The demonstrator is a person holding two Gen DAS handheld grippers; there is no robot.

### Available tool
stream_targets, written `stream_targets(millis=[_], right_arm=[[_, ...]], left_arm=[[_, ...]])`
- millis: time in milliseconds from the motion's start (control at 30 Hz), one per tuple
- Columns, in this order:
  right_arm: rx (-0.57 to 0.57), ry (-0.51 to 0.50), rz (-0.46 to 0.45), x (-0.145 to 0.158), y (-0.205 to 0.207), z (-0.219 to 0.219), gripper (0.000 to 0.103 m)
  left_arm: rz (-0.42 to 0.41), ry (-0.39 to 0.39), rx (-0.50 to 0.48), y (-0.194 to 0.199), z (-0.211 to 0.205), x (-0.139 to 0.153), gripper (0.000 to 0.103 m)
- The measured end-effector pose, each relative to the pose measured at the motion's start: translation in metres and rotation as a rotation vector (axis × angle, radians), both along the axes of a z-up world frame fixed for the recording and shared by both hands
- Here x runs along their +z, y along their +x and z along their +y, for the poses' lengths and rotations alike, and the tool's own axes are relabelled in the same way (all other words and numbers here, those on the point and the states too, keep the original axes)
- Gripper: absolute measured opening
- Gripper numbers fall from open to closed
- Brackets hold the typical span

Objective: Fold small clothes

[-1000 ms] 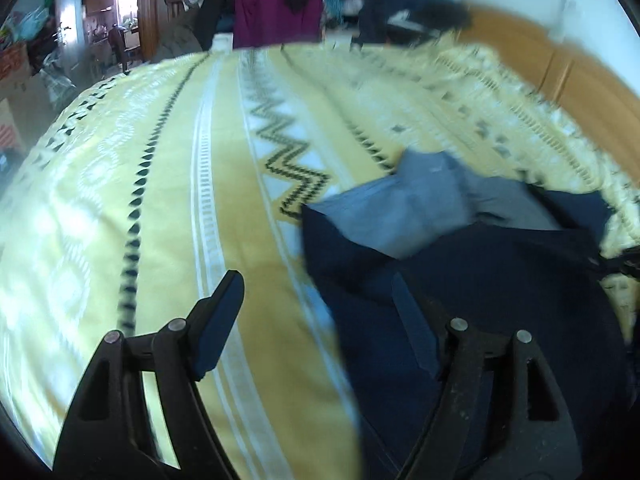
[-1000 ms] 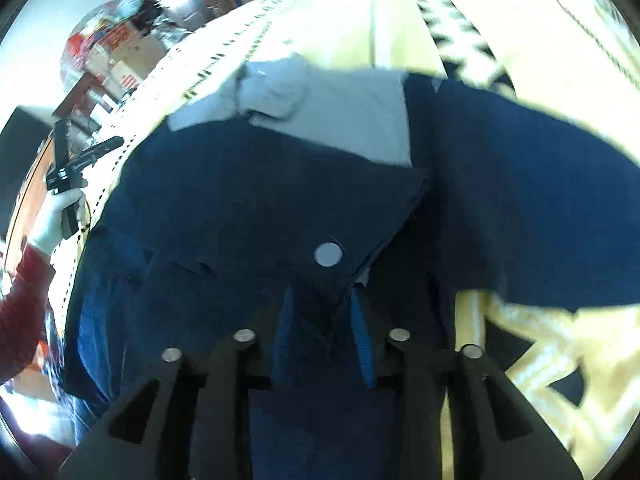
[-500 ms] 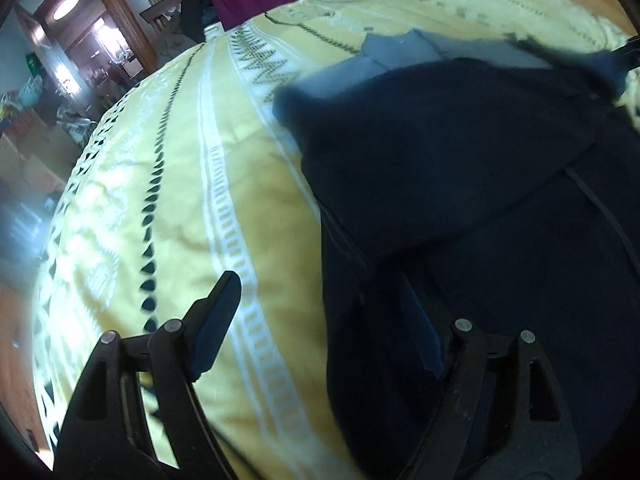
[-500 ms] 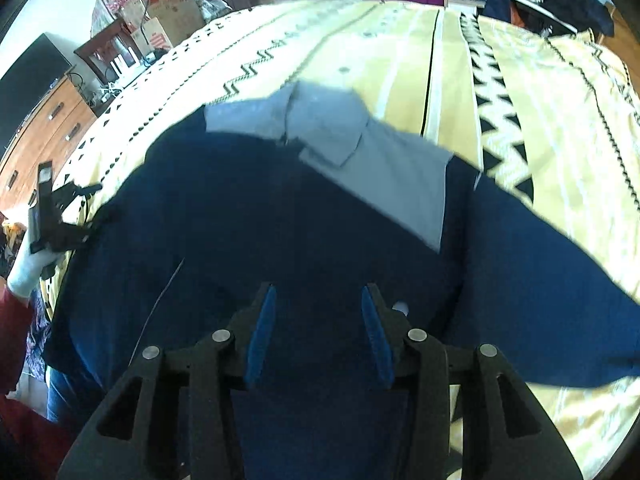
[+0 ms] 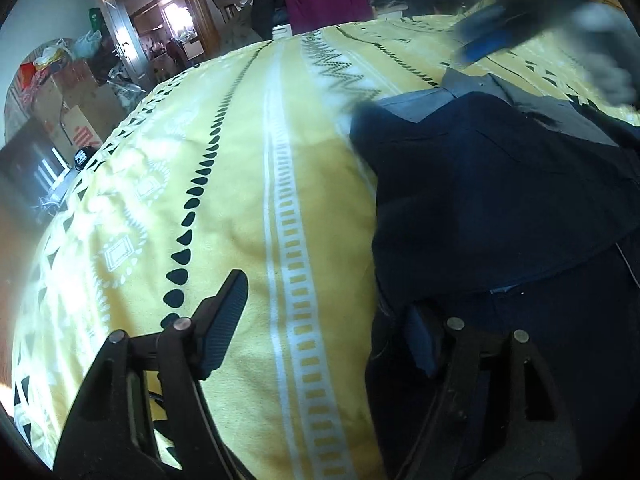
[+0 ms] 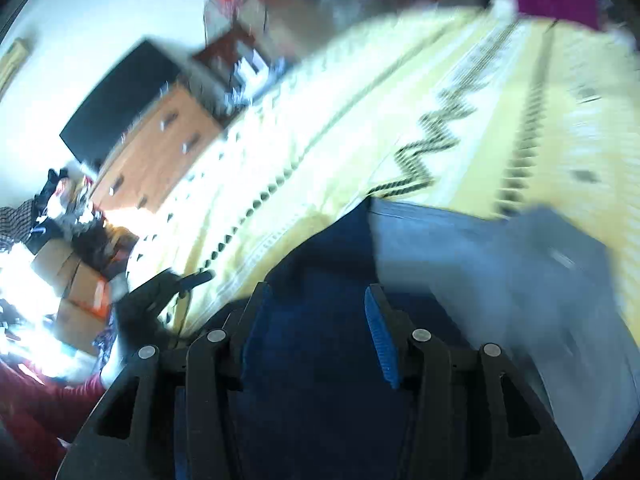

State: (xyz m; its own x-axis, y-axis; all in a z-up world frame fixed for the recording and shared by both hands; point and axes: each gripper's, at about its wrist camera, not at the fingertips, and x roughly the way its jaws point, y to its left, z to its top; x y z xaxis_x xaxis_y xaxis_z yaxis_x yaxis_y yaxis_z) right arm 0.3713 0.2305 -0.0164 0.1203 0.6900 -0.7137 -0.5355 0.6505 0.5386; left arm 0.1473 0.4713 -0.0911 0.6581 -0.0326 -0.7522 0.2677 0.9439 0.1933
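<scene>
Two black two-finger grippers in view, one per hand, both over a yellow bedspread with white bands and black zigzag and teardrop patterns (image 5: 240,184).

Left gripper (image 5: 324,332): angled steeply down toward the bedspread, jaws wide apart and holding nothing — they have just been closing a little. Its left finger (image 5: 224,320) hangs over bare yellow cover; its right finger (image 5: 420,340) sits over the left border of a dark navy fabric garment with a grey collar panel (image 5: 500,200), at the fold's lower edge. Contact with the cloth cannot be told.

Right gripper (image 6: 316,332): jaws released, partly apart and just been opening, blue ribbed pads (image 6: 380,344) visible, navy cloth beneath the gap but nothing pinched. Its view is heavily motion-blurred. In the left wrist view it appears only as a dark-and-blue smear at the upper right, above the collar end.

Garment position: laid flat on the right portion of the bedspread, one navy layer folded over the rest, grey panel at the end toward the bed's far edge.

Person — a red sleeve (image 6: 36,396) shows at the lower left of the right wrist view, behind the left gripper.

No containers in use; cardboard boxes (image 5: 76,116) stand off the bed's left side, contents unreadable.
</scene>
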Motion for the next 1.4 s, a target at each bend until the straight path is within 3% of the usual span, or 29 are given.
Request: stream_targets(millis=[100, 200, 333, 367, 400, 500, 600, 833, 900, 933, 967, 1000, 1067, 1100, 1167, 1233, 1333, 1400], right_arm=[[0.105, -0.09, 0.093, -0.049, 0.047, 0.056, 0.053], [0.145, -0.21, 0.083, -0.08, 0.062, 0.081, 0.053], [0.108, -0.138, 0.095, -0.085, 0.063, 0.073, 0.053], [0.106, -0.119, 0.096, -0.086, 0.062, 0.072, 0.04], [0.118, -0.089, 0.11, -0.086, 0.061, 0.071, 0.006], [0.139, -0.02, 0.068, -0.073, 0.058, 0.076, 0.005], [0.12, 0.024, -0.007, -0.052, 0.081, 0.093, 0.004], [0.163, -0.125, -0.053, -0.084, 0.112, 0.123, 0.003], [0.08, -0.173, -0.159, -0.066, 0.103, 0.111, 0.021], [0.044, -0.17, -0.19, -0.056, 0.095, 0.102, 0.027], [-0.021, -0.134, -0.226, -0.035, 0.081, 0.085, 0.04], [-0.069, -0.085, -0.242, -0.02, 0.066, 0.069, 0.041], [-0.041, -0.028, -0.191, -0.013, 0.025, 0.057, 0.04], [0.003, -0.029, -0.162, -0.017, 0.006, 0.062, 0.034], [0.11, -0.037, -0.084, -0.038, -0.035, 0.081, 0.025], [0.2, -0.071, -0.042, -0.063, -0.06, 0.113, 0.025], [0.207, -0.077, -0.056, -0.082, -0.049, 0.152, 0.019], [0.146, -0.097, -0.088, -0.076, -0.031, 0.166, 0.022]], left_arm=[[0.0, 0.004, -0.005, -0.002, -0.003, -0.003, 0.073], [0.004, 0.004, -0.021, -0.002, -0.008, -0.005, 0.073], [0.007, -0.019, -0.021, 0.0, -0.009, -0.005, 0.073], [0.008, -0.029, -0.018, 0.001, -0.008, -0.005, 0.073], [0.005, -0.037, -0.015, 0.0, -0.007, -0.004, 0.073], [-0.003, -0.055, -0.005, 0.001, -0.004, -0.002, 0.075], [0.005, -0.048, -0.002, 0.002, -0.005, -0.004, 0.076], [0.02, -0.02, 0.015, 0.003, -0.006, -0.002, 0.083], [0.006, -0.073, 0.027, -0.006, 0.004, 0.009, 0.083], [0.004, -0.105, 0.036, -0.011, 0.01, 0.014, 0.083], [-0.005, -0.13, 0.055, -0.018, 0.018, 0.019, 0.083], [-0.008, -0.147, 0.069, -0.024, 0.024, 0.022, 0.083], [-0.009, -0.181, 0.105, -0.033, 0.037, 0.028, 0.083], [-0.013, -0.193, 0.118, -0.036, 0.04, 0.031, 0.083], [-0.019, -0.203, 0.139, -0.042, 0.044, 0.037, 0.083], [-0.017, -0.19, 0.149, -0.044, 0.043, 0.043, 0.083], [-0.001, -0.174, 0.15, -0.04, 0.034, 0.054, 0.085], [0.019, -0.13, 0.159, -0.032, 0.023, 0.059, 0.087]])
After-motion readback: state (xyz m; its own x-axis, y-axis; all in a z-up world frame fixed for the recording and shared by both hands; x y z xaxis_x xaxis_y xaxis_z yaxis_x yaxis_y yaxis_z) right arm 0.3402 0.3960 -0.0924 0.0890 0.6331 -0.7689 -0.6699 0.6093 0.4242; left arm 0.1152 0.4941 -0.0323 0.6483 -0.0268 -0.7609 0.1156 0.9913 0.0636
